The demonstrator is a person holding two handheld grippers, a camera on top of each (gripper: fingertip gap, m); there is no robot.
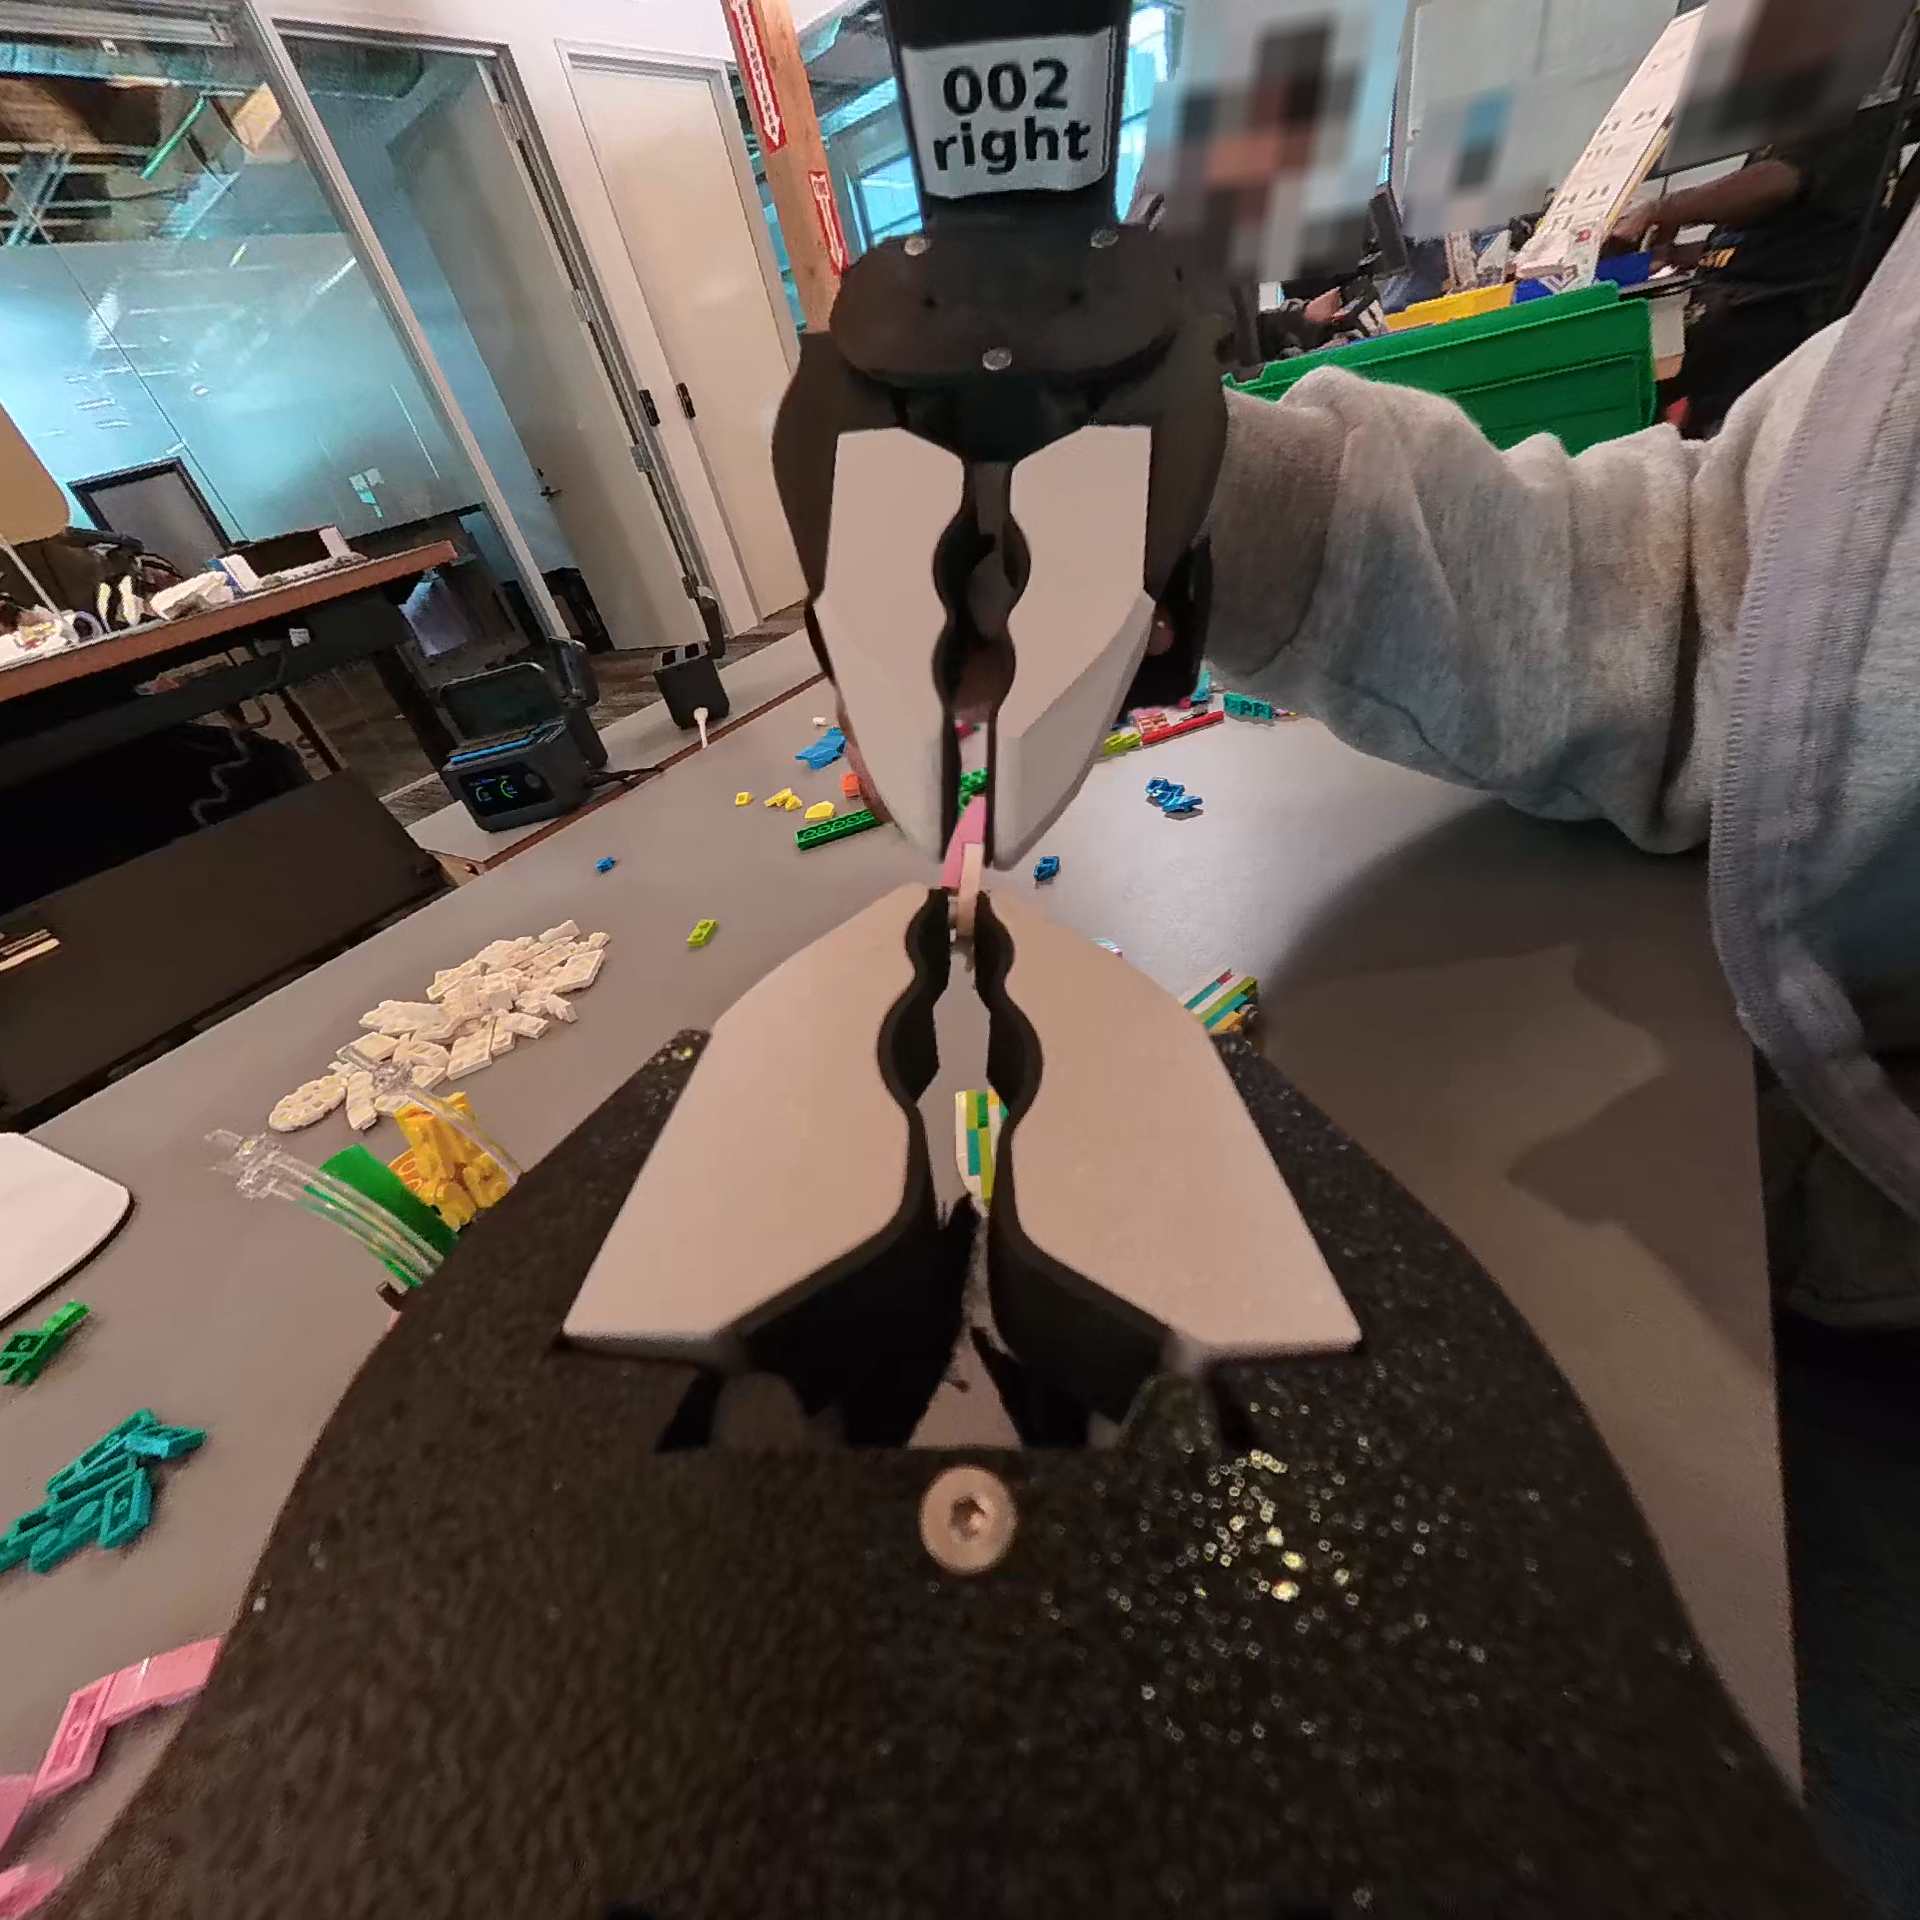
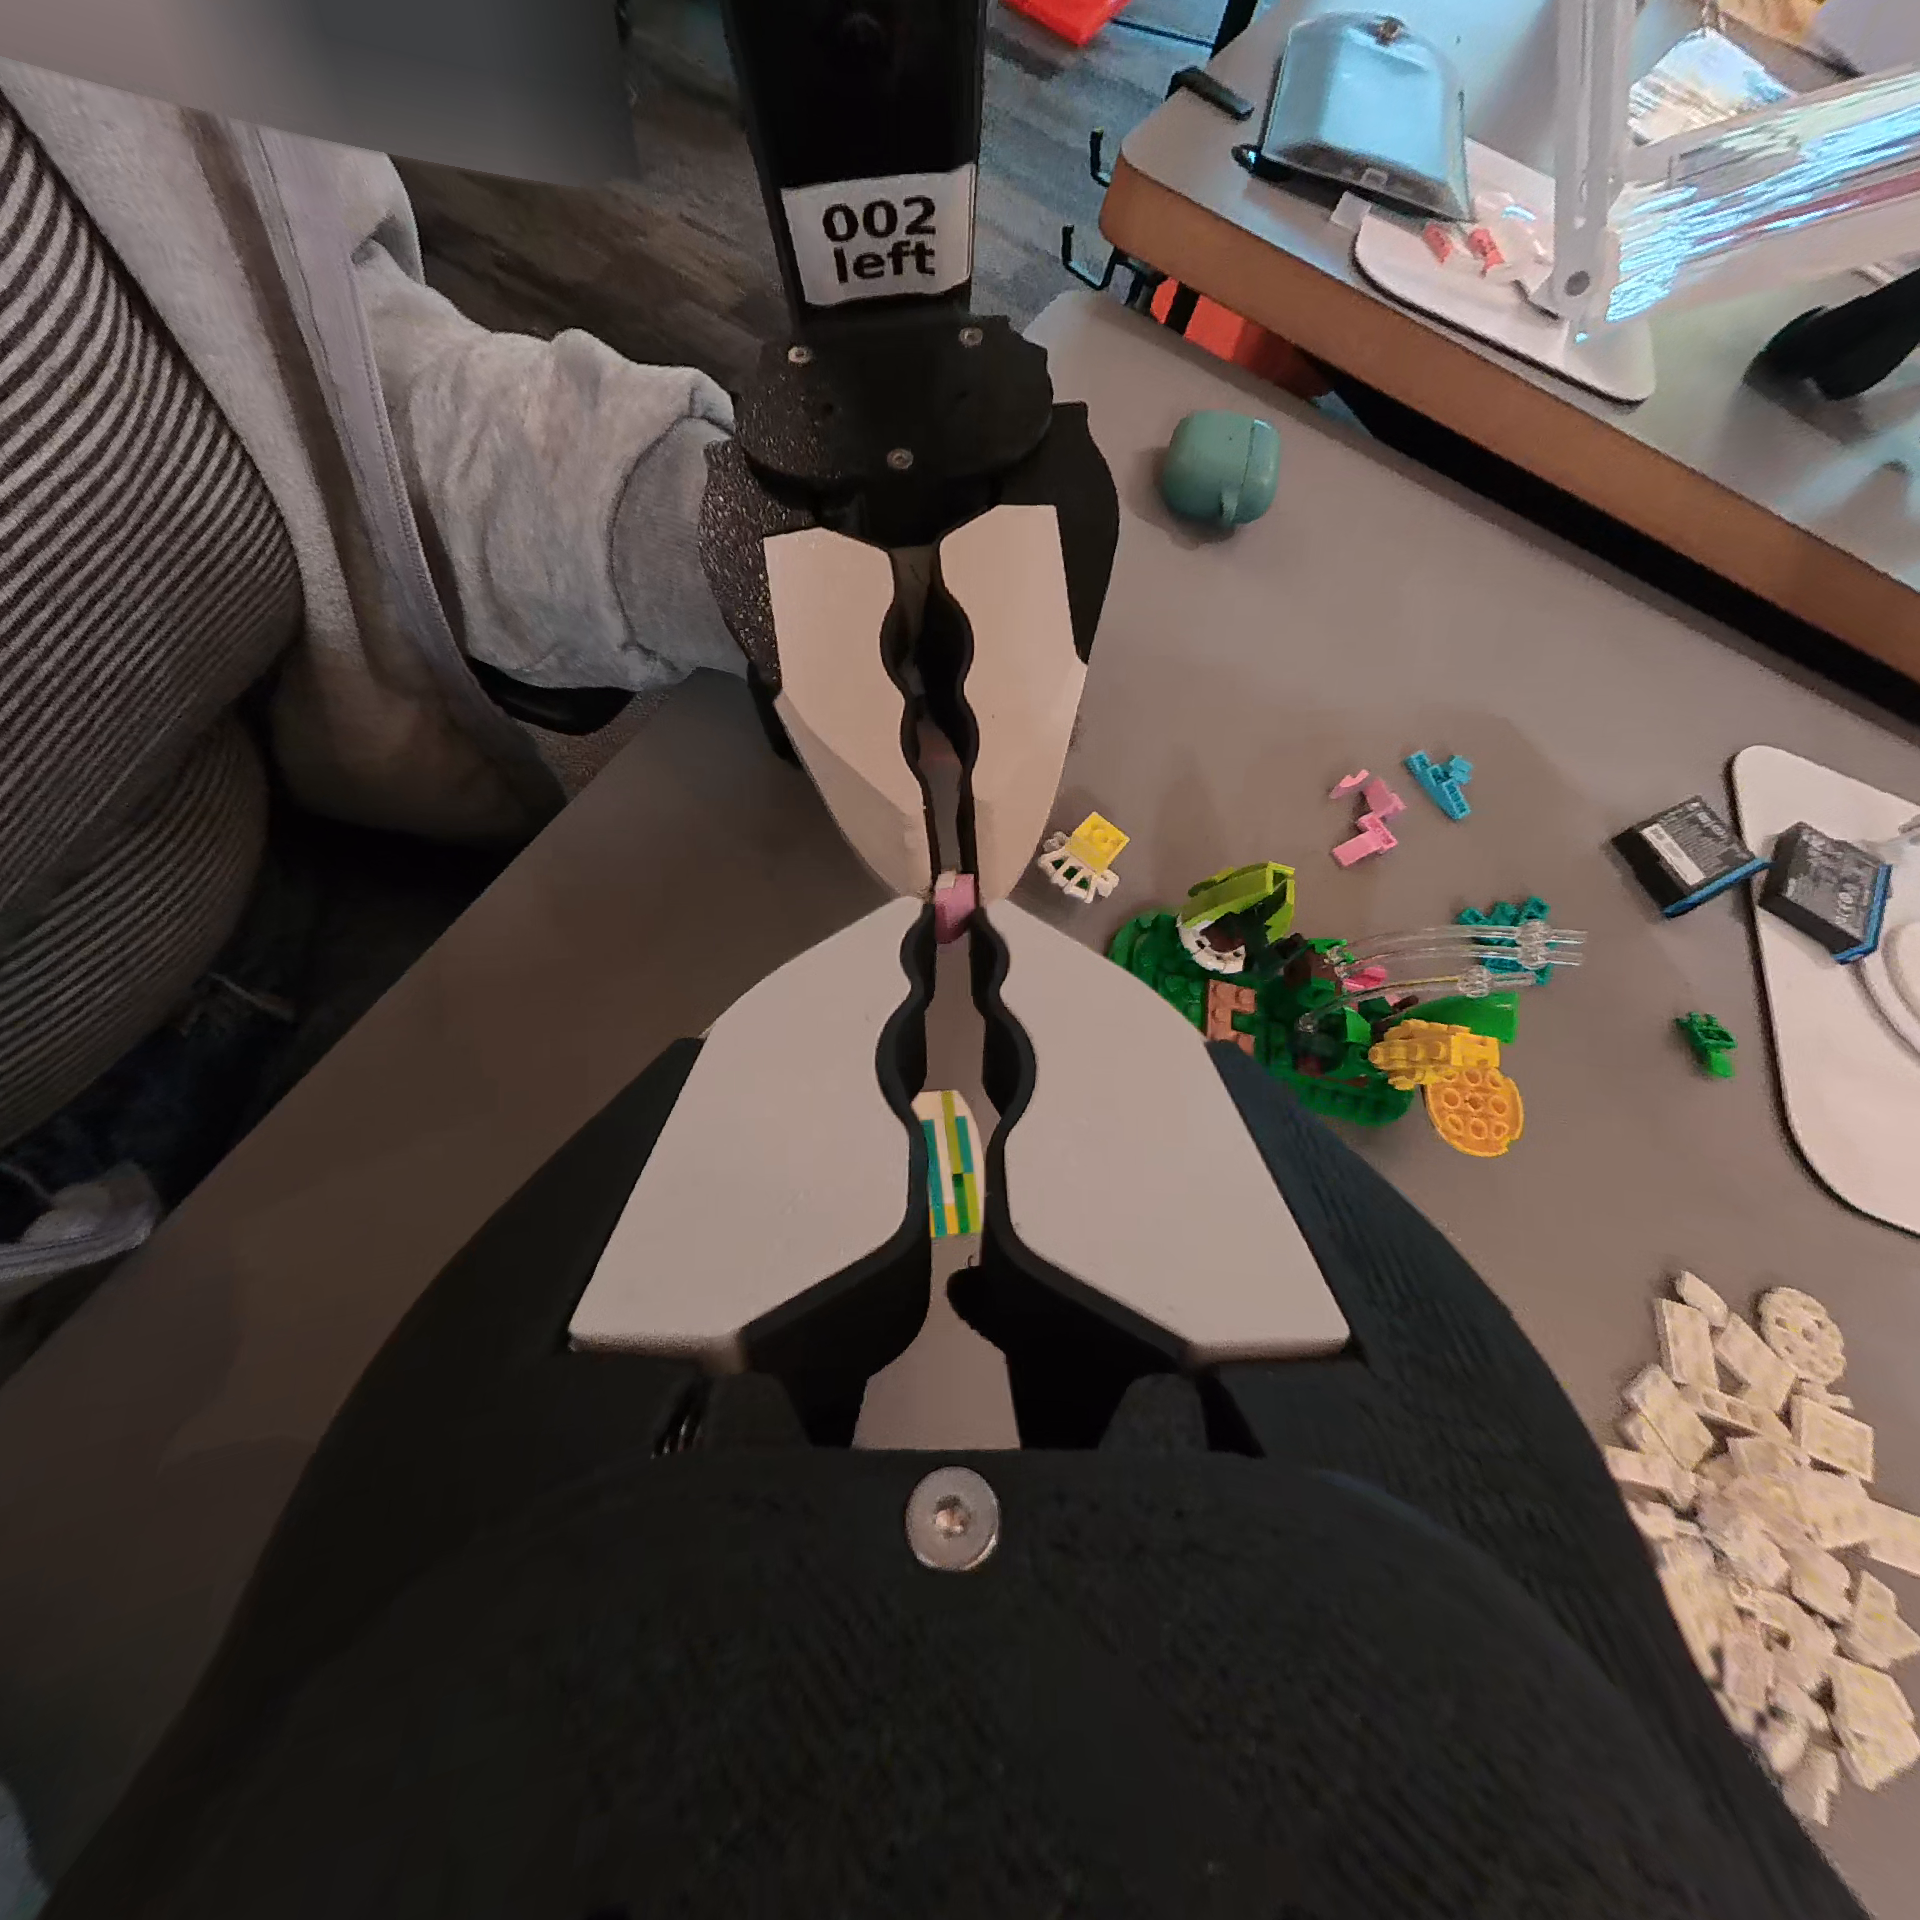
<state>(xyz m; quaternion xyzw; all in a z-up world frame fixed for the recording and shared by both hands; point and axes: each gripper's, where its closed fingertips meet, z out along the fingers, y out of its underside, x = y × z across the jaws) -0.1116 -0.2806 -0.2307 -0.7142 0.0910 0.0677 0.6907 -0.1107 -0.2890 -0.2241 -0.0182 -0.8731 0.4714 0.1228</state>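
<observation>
The left gripper (image 1: 966,914) and right gripper (image 2: 951,920) are meeting tip to tip above the grey counter (image 2: 1403,665). The left fingers are pinching a white brick (image 1: 969,883); the right fingers are pinching the pink brick (image 2: 954,906) joined to it. Farther off, white plates (image 1: 468,1013) are lying heaped, and a green brick model (image 2: 1278,997) is standing nearby.

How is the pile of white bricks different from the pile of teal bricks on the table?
The white pile is much bigger, with many flat pieces heaped together; the teal pile has only a handful. The white pile lies farther up the grey table; the teal pile lies near the left edge of the view. Both are loose toy bricks lying untouched.
</observation>
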